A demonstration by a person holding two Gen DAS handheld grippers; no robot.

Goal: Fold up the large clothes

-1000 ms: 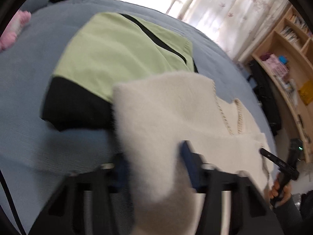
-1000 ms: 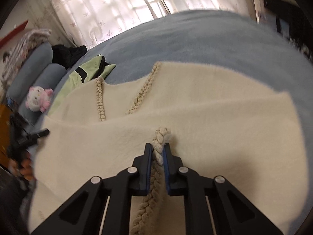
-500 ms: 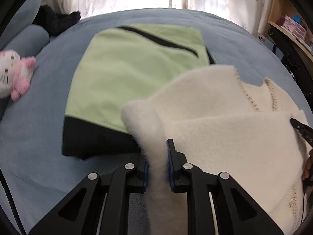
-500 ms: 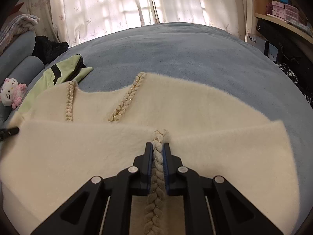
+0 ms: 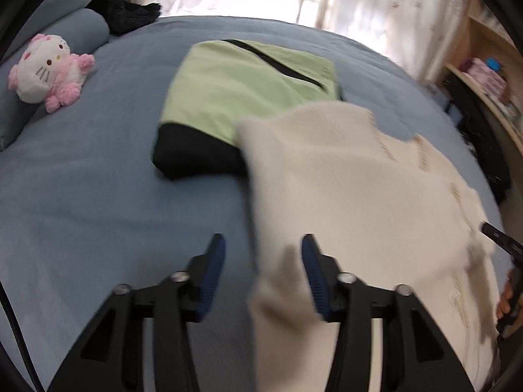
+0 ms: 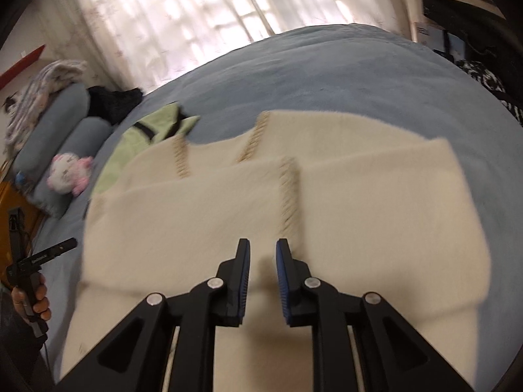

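Cream garment: fuzzy fleece-like cloth, braided trim. Bedcover: matt blue cloth. Folded green garment: smooth fabric.

Cream fleecy garment: large, soft pile, tan braided trim along its edges. Lies folded on the blue bed, a top layer doubled over a lower one, upper fold edge running roughly 9 to 3 o'clock in the right wrist view. Two further trim lines show on the lower layer toward 11 o'clock. In the left wrist view its far corner overlaps a folded green-and-black garment at 12 o'clock.
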